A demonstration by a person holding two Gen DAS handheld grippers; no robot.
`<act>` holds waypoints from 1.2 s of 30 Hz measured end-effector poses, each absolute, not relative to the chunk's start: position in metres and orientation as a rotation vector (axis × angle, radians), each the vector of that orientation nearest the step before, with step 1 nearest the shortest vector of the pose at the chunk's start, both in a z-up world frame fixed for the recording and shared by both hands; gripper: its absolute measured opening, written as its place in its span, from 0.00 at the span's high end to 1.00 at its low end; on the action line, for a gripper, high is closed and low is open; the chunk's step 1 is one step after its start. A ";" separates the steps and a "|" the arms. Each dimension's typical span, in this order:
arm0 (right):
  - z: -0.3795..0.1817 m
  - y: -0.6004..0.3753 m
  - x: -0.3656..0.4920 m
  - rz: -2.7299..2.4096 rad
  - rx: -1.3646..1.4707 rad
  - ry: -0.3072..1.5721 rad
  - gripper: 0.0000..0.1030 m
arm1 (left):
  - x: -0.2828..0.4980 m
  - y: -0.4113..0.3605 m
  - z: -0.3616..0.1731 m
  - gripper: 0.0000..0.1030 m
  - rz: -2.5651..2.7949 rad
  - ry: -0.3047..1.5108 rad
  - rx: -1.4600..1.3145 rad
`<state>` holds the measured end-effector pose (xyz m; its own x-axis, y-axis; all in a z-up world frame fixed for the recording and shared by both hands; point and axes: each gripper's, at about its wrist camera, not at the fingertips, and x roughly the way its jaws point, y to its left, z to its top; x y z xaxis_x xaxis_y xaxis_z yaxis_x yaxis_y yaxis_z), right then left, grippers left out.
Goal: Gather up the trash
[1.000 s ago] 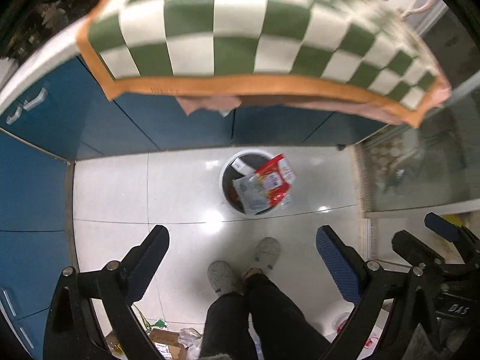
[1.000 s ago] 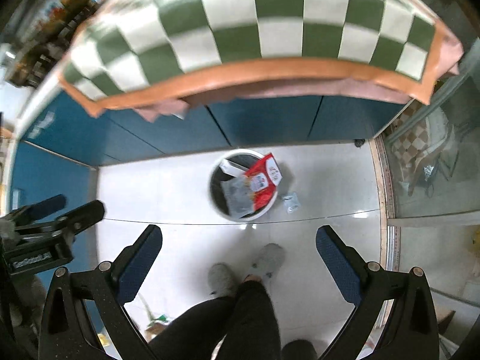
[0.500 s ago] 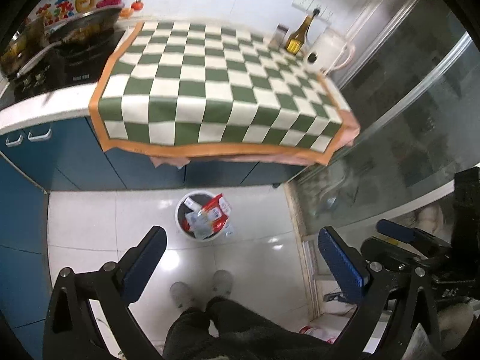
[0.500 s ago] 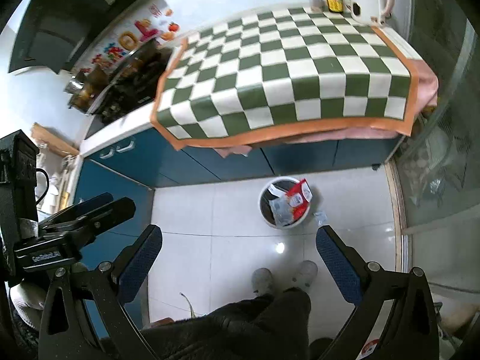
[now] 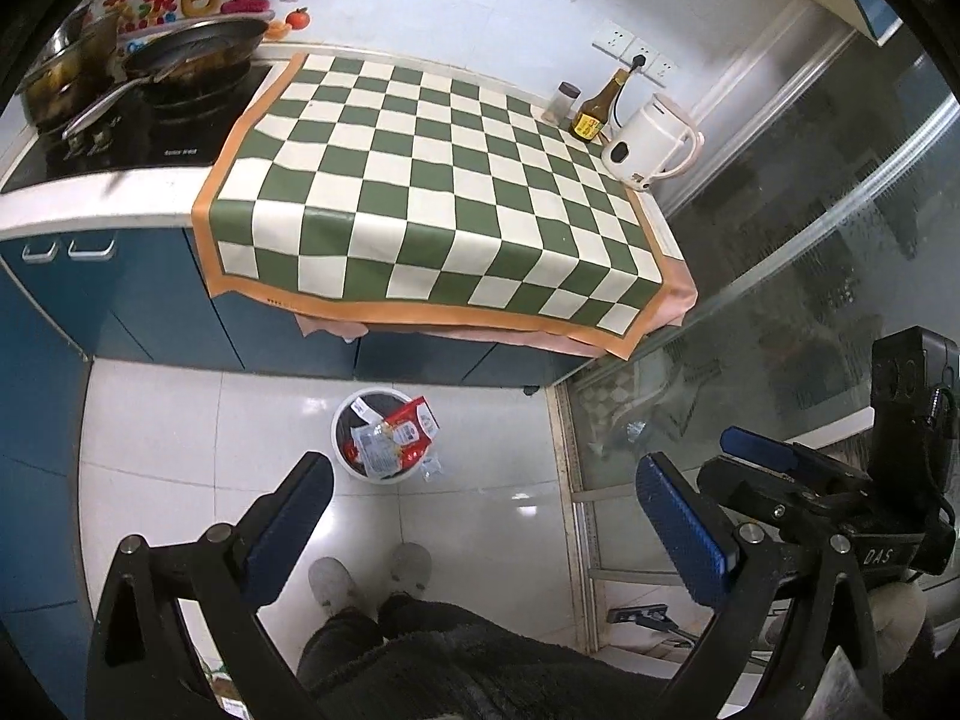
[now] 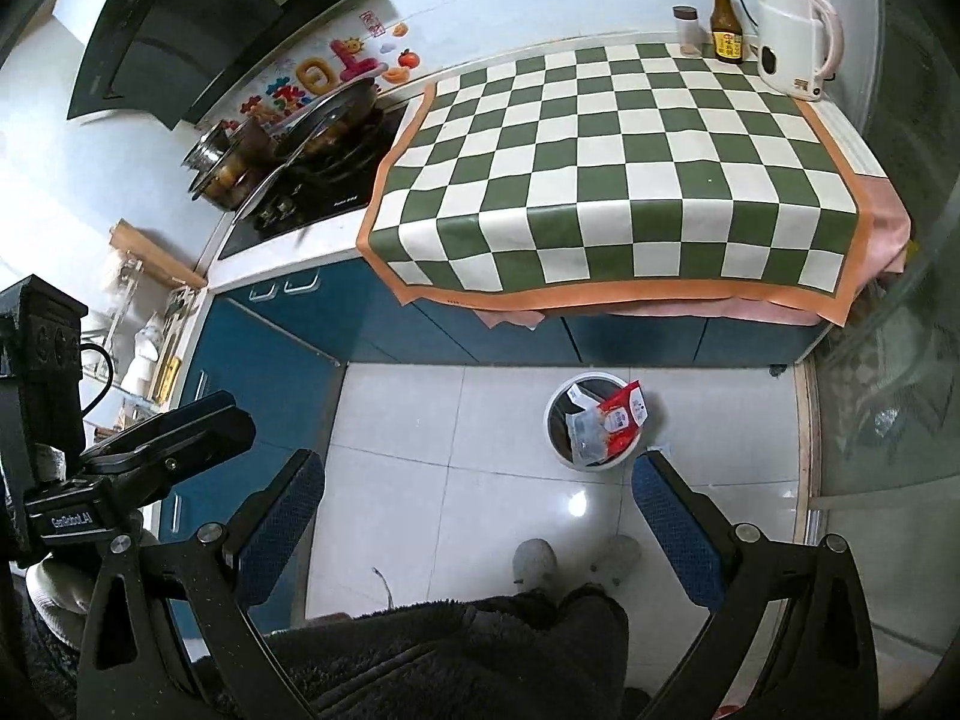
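The fingers of the left gripper (image 5: 480,513) and the right gripper (image 6: 477,507) are spread wide, and nothing is held between them. The trash, a pile of red and clear wrappers (image 5: 393,435), is seen in the white bin (image 5: 343,420) on the floor below the checkered cloth (image 5: 438,192). One small clear wrapper (image 5: 431,468) lies on the tiles just beside the bin.

Risk: the red wrapper overhangs the rim and could slide out if the bin were knocked; the stray piece could be overlooked.

Compared with the frames a second ago, both grippers have been raised well above the counter, so the bin appears smaller.
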<state>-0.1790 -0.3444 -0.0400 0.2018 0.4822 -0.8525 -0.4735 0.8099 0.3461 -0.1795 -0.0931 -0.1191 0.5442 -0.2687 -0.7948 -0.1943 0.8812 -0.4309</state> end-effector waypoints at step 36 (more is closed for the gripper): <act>-0.057 -0.351 -0.184 0.689 0.018 1.239 0.00 | -0.189 -0.104 -0.120 0.00 -0.052 1.041 -0.490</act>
